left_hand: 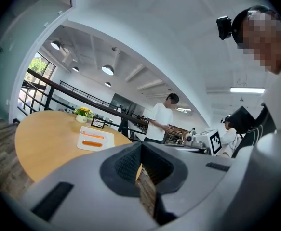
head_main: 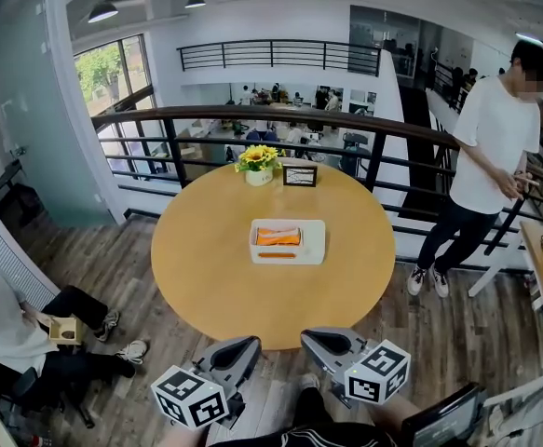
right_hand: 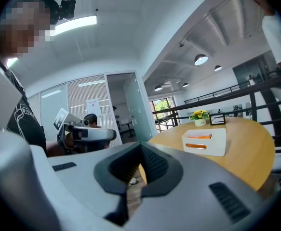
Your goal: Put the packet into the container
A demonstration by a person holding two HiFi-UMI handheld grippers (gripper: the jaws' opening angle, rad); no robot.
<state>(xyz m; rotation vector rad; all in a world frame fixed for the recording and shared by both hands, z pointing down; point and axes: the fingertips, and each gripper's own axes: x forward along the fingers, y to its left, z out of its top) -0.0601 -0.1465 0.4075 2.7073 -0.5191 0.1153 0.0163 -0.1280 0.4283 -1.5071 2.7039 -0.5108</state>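
A white container [head_main: 314, 241] sits mid-table on the round wooden table [head_main: 206, 268]. One orange packet [head_main: 278, 236] lies in its raised compartment, and a thinner orange packet [head_main: 277, 254] lies along its front edge. Both grippers hover below the table's near edge, well short of the container. My left gripper [head_main: 241, 349] and right gripper [head_main: 325, 342] are shut with nothing in them. The left gripper view shows the shut left gripper [left_hand: 141, 146] and, far off, the container [left_hand: 107, 140]. The right gripper view shows the shut right gripper [right_hand: 141, 147] and the container [right_hand: 218, 146].
A pot of yellow flowers [head_main: 258, 164] and a small framed card [head_main: 299, 175] stand at the table's far edge. A black railing [head_main: 392, 133] runs behind. One person stands at the right [head_main: 490, 147]; another sits at the left [head_main: 15, 329]. Wooden floor surrounds the table.
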